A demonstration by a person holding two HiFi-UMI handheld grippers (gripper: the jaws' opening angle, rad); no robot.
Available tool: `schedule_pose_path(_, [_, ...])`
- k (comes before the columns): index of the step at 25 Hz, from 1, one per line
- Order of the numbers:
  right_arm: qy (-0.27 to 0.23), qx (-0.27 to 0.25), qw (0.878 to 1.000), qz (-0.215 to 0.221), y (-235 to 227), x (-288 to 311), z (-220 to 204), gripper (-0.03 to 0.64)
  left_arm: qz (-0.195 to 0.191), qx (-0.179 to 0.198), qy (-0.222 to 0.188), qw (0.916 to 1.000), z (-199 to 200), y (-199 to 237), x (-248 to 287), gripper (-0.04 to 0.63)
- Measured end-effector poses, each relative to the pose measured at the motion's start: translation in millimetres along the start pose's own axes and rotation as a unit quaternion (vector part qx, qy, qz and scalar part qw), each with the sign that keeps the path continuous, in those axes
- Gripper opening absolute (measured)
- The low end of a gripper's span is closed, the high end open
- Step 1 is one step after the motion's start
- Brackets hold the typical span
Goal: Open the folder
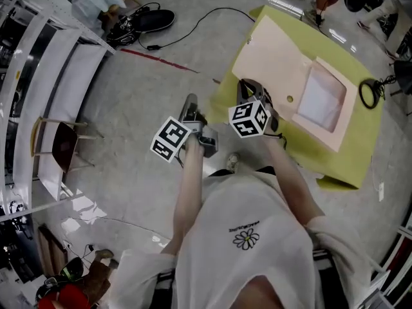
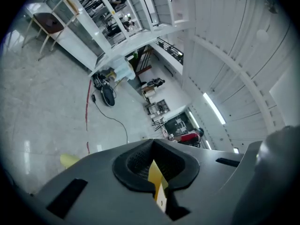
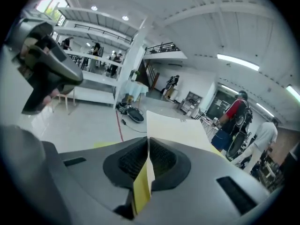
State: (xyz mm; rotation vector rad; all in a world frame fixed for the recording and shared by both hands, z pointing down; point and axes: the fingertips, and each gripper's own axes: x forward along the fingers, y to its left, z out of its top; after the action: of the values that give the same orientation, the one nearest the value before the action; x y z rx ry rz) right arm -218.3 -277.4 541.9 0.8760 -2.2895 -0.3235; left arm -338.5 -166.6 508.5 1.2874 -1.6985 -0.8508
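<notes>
Folder (image 1: 283,69): thin cream card, matte, lying flat across the middle of the yellow-green table (image 1: 354,163). It reads as two panels side by side. The panel toward the table's right edge carries a pale, translucent rectangular pocket (image 1: 320,95), and a small round stud (image 1: 290,98) sits near the join. Right gripper (image 1: 246,85) is at the folder's edge by the table's left corner. In its own view the ribbed black pads are pressed together (image 3: 147,146), with a sliver of cream sheet in the slit that runs on into the folder's broad panel (image 3: 180,128), so it appears to pinch that edge. Left gripper (image 1: 190,102) is off the table, out over the floor and apart from the folder. Its pads are pressed together (image 2: 153,146); a thin yellow-and-cream sliver shows in the slit, and I cannot tell what it is. A black cable coil (image 1: 369,94) lies at the table's right edge. The floor (image 1: 141,102) is grey, smooth and glossy, crossed by a red line (image 1: 158,58). White shelving (image 1: 38,76) and a dark-seated chair (image 1: 64,143) stand well off to the left.
</notes>
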Motion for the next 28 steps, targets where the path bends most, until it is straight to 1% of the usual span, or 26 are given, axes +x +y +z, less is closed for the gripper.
schedule_pose_path(3, [0.04,-0.042,0.998,0.035,21,31,-10,0.015,0.006,-0.01,-0.008,0.9999,15,12,-4,0.015])
schedule_pose_path(6, [0.071,-0.071,0.993,0.065,34,48,-26,0.015,0.013,-0.015,-0.018,0.9996,24,20,-10,0.015])
schedule_pose_path(12, [0.092,-0.088,0.986,0.103,63,67,-61,0.015,0.022,-0.026,-0.05,0.9982,31,57,-19,0.015])
schedule_pose_path(15, [0.109,-0.1,0.981,0.121,73,64,-62,0.015,0.027,-0.036,-0.056,0.9975,44,54,-27,0.015])
schedule_pose_path(18, [0.11,-0.104,0.982,0.113,72,63,-62,0.015,0.025,-0.036,-0.056,0.9975,47,49,-31,0.015])
schedule_pose_path(21, [0.109,-0.089,0.983,0.119,73,61,-62,0.015,0.027,-0.037,-0.055,0.9974,45,51,-36,0.015])
schedule_pose_path(24, [0.109,-0.032,0.985,0.129,70,61,-61,0.021,0.025,-0.039,-0.053,0.9975,42,50,-40,0.015])
schedule_pose_path(26, [0.103,0.01,0.987,0.12,69,60,-57,0.026,0.024,-0.036,-0.051,0.9978,43,53,-44,0.015])
schedule_pose_path(28, [0.091,0.031,0.989,0.113,69,54,-49,0.026,0.025,-0.035,-0.05,0.9978,44,56,-47,0.015])
